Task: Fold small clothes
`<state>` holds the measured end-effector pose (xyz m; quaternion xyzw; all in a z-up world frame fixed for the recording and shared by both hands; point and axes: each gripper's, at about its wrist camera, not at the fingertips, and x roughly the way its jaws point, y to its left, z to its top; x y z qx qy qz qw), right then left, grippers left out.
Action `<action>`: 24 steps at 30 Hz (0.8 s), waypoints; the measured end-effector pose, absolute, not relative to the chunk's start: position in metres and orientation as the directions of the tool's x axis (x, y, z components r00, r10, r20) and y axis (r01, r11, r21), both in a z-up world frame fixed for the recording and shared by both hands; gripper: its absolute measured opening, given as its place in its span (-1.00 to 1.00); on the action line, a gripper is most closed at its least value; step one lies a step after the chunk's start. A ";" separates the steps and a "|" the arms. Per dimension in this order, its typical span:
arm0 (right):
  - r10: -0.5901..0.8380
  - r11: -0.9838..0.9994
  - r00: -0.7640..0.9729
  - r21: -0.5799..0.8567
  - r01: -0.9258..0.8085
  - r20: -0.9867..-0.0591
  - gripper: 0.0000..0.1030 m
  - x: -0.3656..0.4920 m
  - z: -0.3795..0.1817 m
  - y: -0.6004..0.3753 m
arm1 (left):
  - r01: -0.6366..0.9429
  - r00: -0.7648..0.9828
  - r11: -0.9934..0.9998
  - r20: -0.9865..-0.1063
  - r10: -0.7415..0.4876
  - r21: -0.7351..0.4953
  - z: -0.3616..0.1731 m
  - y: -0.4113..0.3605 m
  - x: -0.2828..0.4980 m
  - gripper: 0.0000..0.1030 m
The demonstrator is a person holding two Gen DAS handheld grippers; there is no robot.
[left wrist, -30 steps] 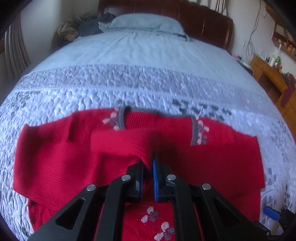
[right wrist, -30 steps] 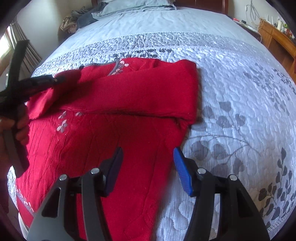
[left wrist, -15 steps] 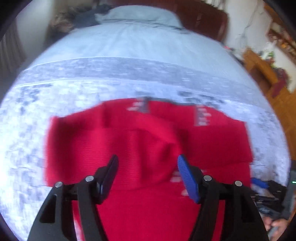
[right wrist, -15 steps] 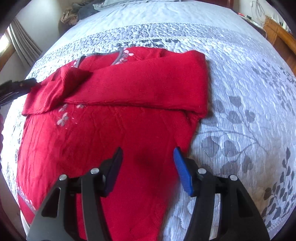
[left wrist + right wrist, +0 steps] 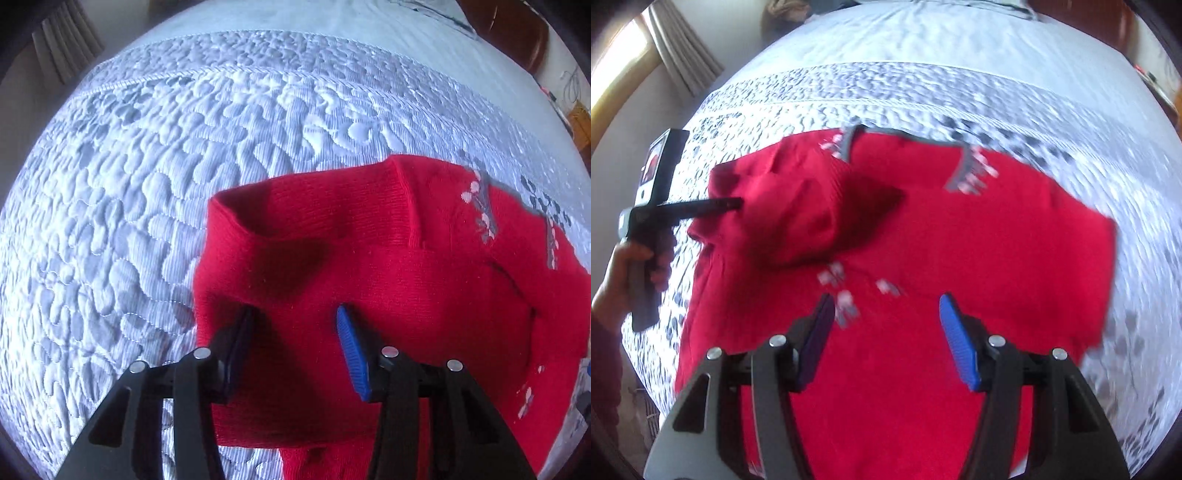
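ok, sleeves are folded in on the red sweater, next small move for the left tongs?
Probably close the left tongs on the folded left edge of the red sweater under them: the jaws are closing over that fabric but not yet pinching, and the body remains unfolded on the quilted bedspread.

big bed [image 5: 923,48] filling most of the frame, pale blue-grey quilted bedspread [image 5: 155,177] with leafy stitching, dark wooden headboard [image 5: 517,33] upper right, beige curtain [image 5: 683,55] upper left, bright daylight at window [image 5: 617,74] far left
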<state>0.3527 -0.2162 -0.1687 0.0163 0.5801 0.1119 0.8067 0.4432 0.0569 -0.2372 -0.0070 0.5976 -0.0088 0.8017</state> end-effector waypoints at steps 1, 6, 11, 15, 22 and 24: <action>0.198 0.974 0.303 0.151 -0.171 -0.932 0.15 0.358 -0.169 -0.210 | 0.012 0.289 1.000 -0.957 -0.026 -0.023 -0.238 0.057 0.442 -0.08; 0.146 0.974 0.314 0.081 -0.211 -0.938 0.15 0.399 -0.183 -0.175 | 0.019 0.303 0.998 -0.951 -0.062 -0.059 -0.240 0.065 0.438 -0.08; 0.138 0.974 0.298 0.076 -0.213 -0.945 -0.12 0.433 -0.202 -0.156 | 0.016 0.317 0.999 -0.947 -0.044 -0.041 -0.245 0.070 0.434 -0.08; 0.174 0.971 0.258 0.122 -0.204 -0.950 -0.86 0.441 -0.212 -0.157 | 0.009 0.319 0.999 -0.946 -0.050 -0.050 -0.247 0.066 0.434 -0.08; 0.330 0.943 0.328 0.325 -0.072 -0.885 -0.84 0.401 -0.198 -0.222 | 0.006 0.328 0.997 -0.942 -0.070 -0.072 -0.245 0.077 0.427 -0.07; 0.370 0.920 0.331 0.391 -0.002 -0.868 -0.78 0.379 -0.204 -0.252 | 0.005 0.333 0.998 -0.941 -0.061 -0.063 -0.244 0.077 0.425 -0.07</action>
